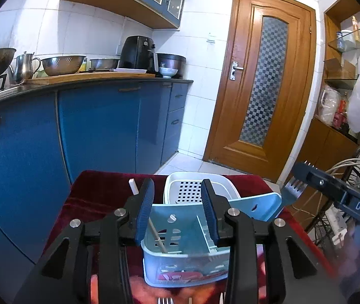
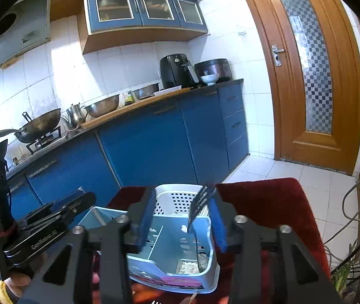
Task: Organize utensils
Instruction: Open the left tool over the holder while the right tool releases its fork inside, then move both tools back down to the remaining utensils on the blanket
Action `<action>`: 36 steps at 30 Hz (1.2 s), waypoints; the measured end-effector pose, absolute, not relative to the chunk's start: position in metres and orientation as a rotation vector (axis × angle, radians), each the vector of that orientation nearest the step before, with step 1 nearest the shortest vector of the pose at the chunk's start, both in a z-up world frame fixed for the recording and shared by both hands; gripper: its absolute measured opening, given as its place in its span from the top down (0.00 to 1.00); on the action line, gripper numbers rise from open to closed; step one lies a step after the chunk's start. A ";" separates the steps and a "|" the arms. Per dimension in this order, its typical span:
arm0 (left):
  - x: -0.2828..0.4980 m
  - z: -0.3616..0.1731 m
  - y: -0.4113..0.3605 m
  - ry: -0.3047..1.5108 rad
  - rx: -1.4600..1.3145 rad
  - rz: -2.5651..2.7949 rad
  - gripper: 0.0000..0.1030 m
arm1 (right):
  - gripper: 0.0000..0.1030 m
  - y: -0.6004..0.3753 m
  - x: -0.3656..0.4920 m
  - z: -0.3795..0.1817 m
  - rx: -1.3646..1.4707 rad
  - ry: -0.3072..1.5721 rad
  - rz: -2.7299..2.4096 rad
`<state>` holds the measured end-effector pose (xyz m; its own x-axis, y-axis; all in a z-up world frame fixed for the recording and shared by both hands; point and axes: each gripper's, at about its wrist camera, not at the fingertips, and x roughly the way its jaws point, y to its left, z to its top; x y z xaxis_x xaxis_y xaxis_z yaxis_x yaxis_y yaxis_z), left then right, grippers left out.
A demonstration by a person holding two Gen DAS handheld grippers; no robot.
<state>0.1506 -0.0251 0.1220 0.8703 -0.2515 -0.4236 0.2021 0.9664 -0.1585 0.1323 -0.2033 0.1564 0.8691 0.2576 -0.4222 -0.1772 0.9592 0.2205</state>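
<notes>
Left wrist view: a pale blue plastic utensil caddy [image 1: 190, 243] with divided compartments sits on a dark red cloth-covered table [image 1: 96, 197], seemingly so cutlery can drop in upright and sorted. A thin wooden chopstick [image 1: 157, 238] leans in its left compartment. The left gripper [image 1: 178, 210] hangs over the caddy, jaws partly apart, holding nothing. Behind stands a white perforated plastic basket [image 1: 190, 190].

Right wrist view: a metal fork [image 2: 198, 209] stands tines-up in the caddy's right compartment, near the right gripper's [image 2: 182, 221] blue pads [image 2: 216, 224]. Those jaws are about half open; whether a pad touches the fork is unclear.
</notes>
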 end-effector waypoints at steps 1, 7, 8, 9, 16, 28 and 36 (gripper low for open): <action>0.148 0.123 -0.025 0.458 -0.109 -0.239 0.62 | 0.48 -0.203 0.131 0.158 0.173 0.461 0.228; 0.135 0.130 -0.022 0.487 -0.132 -0.257 0.62 | 0.42 -0.202 0.122 0.168 0.145 0.456 0.214; 0.133 0.130 -0.020 0.490 -0.137 -0.259 0.62 | 0.42 -0.203 0.119 0.169 0.147 0.451 0.209; 0.131 0.131 -0.019 0.493 -0.140 -0.260 0.62 | 0.41 -0.204 0.118 0.170 0.148 0.448 0.208; 0.111 0.132 -0.010 0.514 -0.130 -0.247 0.62 | 0.40 -0.208 0.099 0.183 0.162 0.422 0.184; 0.068 0.133 0.019 0.564 -0.122 -0.183 0.62 | 0.40 -0.203 0.055 0.180 0.214 0.534 0.219; 0.042 0.114 0.025 0.628 -0.099 -0.181 0.62 | 0.40 -0.196 0.025 0.156 0.217 0.618 0.217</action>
